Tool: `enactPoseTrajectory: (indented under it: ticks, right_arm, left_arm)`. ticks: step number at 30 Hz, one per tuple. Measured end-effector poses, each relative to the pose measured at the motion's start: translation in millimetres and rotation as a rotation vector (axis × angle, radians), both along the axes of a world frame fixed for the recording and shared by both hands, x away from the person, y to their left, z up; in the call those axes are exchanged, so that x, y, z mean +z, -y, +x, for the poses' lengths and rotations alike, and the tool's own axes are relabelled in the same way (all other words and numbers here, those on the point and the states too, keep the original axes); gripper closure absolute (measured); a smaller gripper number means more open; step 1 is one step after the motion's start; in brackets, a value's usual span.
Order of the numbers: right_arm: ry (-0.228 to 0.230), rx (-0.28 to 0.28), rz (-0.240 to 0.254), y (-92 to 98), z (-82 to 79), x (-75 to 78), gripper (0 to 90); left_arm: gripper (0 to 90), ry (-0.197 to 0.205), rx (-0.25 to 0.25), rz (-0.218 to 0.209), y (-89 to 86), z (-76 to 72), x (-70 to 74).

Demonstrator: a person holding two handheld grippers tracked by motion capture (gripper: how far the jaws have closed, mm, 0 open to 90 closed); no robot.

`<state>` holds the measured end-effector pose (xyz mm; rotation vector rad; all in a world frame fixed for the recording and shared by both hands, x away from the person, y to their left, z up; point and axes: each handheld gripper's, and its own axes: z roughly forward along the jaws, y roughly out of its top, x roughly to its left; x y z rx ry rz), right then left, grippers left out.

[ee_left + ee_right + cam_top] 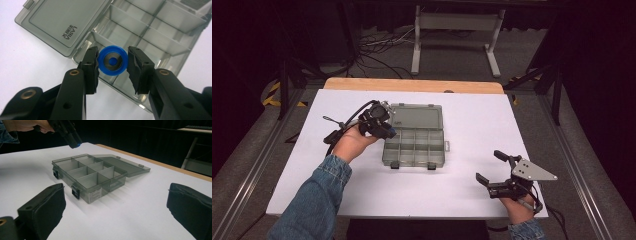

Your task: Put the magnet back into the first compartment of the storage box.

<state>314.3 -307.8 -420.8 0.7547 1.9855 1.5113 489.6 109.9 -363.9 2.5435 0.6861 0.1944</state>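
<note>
Blue ring carried over the open organiser box

The left gripper point(112, 62) clamps a blue ring point(112, 60) between its pads, above a corner compartment of the grey box point(414, 145), whose lid lies flat on the white table point(472, 120). Well apart at the right, the right gripper point(493, 169) rests with jaws spread wide, holding nothing.

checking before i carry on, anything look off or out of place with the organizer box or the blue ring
Nothing stands out. The organizer box sits flat, lid open, compartments bare, and the left gripper holds the blue ring squarely above it.

The left claw point(112, 65) hangs above the organizer box point(414, 147); its lid point(417, 116) lies behind.
</note>
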Motion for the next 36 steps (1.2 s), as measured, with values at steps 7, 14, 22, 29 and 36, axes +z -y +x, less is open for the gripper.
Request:
enactPoseTrajectory:
  ticks: [7,14,22,29,36]
  right_arm:
    - [-0.001,0.002,0.006,0.2,0.3,-0.5,2.4]
    - [-0.002,0.003,0.003,0.2,0.2,-0.3,2.5]
    - [-0.004,-0.001,0.006,1.1,-0.5,-0.4,2.4]
    - [-0.007,-0.001,0.005,2.1,-0.8,-0.5,2.4]
    - [-0.005,0.003,0.004,2.4,-0.5,-0.7,2.4]
  left_arm:
    - [62.1,-0.006,0.022,-0.004,0.6,5.7,-3.9]
    - [62.1,-0.013,0.023,0.007,2.7,10.8,-9.2]
    - [62.1,-0.036,0.014,0.029,7.8,14.1,-20.3]
    - [62.0,-0.048,0.014,0.041,12.2,16.6,-26.2]
    - [62.0,-0.065,0.025,0.061,14.6,20.8,-32.7]
